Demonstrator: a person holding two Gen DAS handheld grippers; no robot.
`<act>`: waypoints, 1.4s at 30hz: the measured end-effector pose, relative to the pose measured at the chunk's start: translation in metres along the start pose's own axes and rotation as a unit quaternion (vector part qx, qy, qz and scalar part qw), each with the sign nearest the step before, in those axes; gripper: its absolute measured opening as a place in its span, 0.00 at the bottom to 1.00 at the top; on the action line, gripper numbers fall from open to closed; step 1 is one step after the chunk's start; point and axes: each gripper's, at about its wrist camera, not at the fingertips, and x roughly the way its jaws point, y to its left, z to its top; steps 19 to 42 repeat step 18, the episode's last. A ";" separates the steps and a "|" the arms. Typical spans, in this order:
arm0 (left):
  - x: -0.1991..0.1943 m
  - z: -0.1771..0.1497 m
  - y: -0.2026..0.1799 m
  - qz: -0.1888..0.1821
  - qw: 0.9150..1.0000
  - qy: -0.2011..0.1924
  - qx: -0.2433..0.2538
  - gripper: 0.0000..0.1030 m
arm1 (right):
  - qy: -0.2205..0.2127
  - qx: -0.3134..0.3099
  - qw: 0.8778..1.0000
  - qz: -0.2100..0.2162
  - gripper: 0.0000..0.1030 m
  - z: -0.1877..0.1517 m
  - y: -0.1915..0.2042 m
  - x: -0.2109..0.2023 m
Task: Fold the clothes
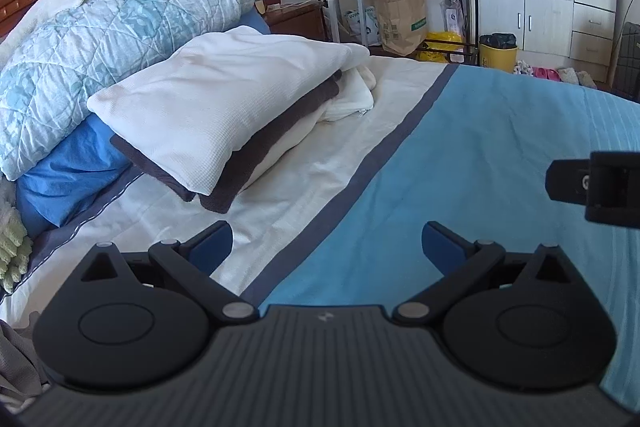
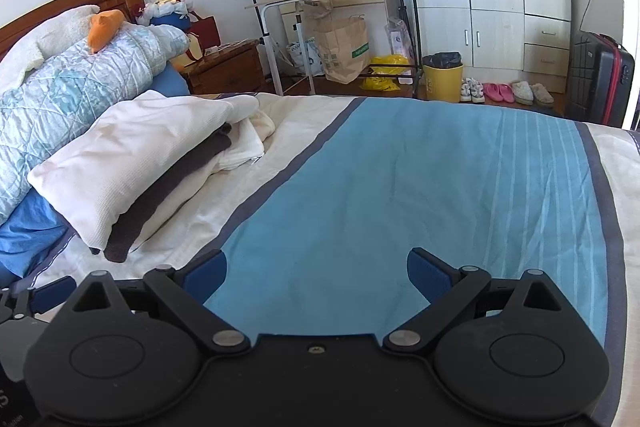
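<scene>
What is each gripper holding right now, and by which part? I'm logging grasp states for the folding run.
Nothing is held. The left gripper and right gripper are both open over the bedsheet, apart from the folded stack.

The right gripper (image 2: 317,269) hovers with its blue-padded fingers (image 2: 430,273) spread wide over the blue band of the bed cover (image 2: 400,187), while a stack of folded clothes (image 2: 132,163), white over dark brown over cream, lies toward the bed's left edge beside the quilt (image 2: 72,87).
</scene>
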 end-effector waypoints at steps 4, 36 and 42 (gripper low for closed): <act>0.000 0.000 -0.001 0.003 1.000 0.000 0.003 1.00 | 0.009 0.013 1.000 0.002 0.96 -0.001 -0.002 0.001; -0.001 -0.002 -0.002 0.028 1.000 0.002 -0.001 1.00 | 0.018 0.015 1.000 0.017 0.96 -0.005 0.006 0.001; -0.001 -0.002 -0.002 0.028 1.000 0.002 -0.001 1.00 | 0.018 0.015 1.000 0.017 0.96 -0.005 0.006 0.001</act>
